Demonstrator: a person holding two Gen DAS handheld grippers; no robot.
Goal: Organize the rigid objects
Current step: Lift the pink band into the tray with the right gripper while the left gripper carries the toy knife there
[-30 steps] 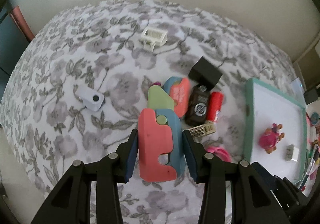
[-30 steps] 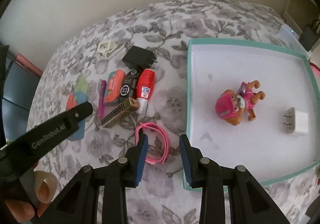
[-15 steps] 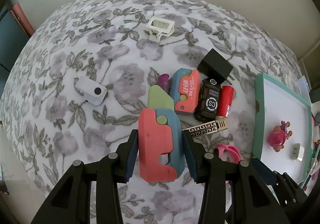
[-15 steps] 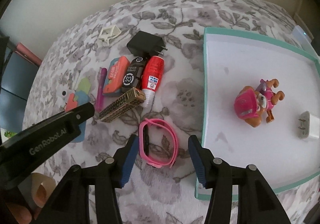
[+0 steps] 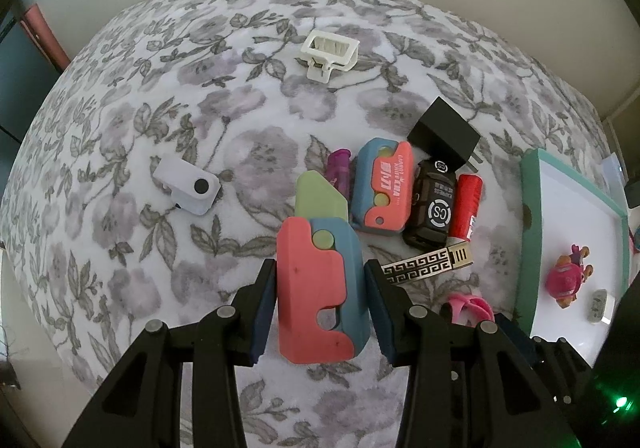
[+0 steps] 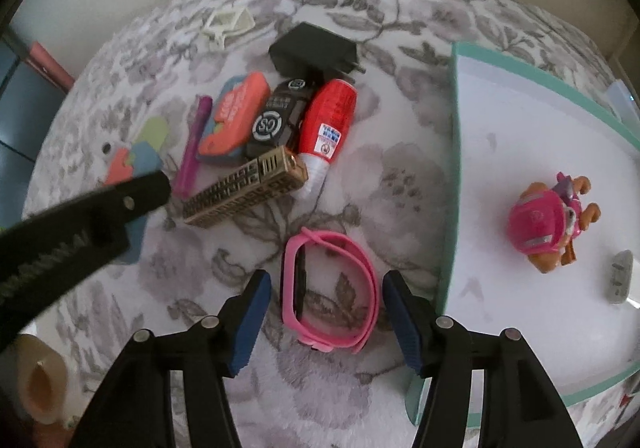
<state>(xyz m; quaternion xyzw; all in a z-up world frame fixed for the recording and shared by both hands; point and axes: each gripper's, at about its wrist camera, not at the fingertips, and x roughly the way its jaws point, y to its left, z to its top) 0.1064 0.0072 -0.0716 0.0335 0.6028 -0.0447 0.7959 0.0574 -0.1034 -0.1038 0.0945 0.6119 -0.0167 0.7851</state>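
- My left gripper pinches a chunky plastic toy cutter, coral over blue with a pale green blade and a round green button; both blue pads press on its flanks and it sits above the cloth.
- My right gripper stands spread, its jaws having just been opening, with a pink rubbery wristband lying in a loop on the cloth between them; the ribbed blue pads are clear of it on both sides.
- The surface is a soft floral cloth, grey leaves and mauve blooms on white.
- Beyond the wristband lies a tight cluster: a gold bar with a fretwork pattern, a red cylinder with a white tip, a glossy black block with a round "CS" mark, a second coral-and-blue cutter, a slim purple stick and a matte black plug adapter.
- Further off sit a white openwork clip and a small white box with a dark round dot.
- To the right a teal-rimmed white tray holds a pink toy pup and a white plug, apart from each other.
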